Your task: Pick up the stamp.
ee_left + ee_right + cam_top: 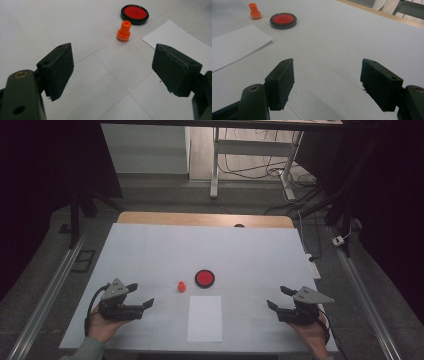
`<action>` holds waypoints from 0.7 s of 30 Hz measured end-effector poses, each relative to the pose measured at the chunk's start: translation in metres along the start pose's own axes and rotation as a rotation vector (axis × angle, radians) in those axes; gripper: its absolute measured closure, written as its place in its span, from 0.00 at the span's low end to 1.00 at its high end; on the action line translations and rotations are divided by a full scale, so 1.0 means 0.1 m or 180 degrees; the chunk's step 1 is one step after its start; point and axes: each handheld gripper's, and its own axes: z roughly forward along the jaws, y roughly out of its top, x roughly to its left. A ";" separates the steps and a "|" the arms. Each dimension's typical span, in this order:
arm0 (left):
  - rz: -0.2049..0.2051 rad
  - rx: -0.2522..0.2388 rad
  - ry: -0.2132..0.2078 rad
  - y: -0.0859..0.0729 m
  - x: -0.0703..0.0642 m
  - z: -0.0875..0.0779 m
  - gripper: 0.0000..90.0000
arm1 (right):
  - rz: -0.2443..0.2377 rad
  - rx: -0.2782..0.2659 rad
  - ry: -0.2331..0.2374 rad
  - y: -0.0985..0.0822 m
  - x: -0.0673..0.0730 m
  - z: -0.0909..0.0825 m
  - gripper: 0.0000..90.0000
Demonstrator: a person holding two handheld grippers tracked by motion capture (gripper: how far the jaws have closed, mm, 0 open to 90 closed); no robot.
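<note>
While both grippers, L (141, 294) & R (278, 297), gape released, orange stamp (182, 286) stands untouched (beside ink pad (204, 278)).

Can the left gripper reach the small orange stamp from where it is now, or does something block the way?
Probably yes. The left gripper is open and faces the orange stamp, with bare table between them. The ink pad and the paper sheet lie beyond or beside it.

An orange stamp (182, 286) is standing by a red pad in a black rim (204, 278). A white paper sheet (205, 318) is lying on the pale grey table (150, 250). Black fingers (58, 68) are showing.
</note>
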 end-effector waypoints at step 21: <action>0.0123 0.0059 -0.0011 0.29 0.02 0.24 0.22 | 0.0018 0.0061 -0.0018 -0.01 0.01 0.03 0.30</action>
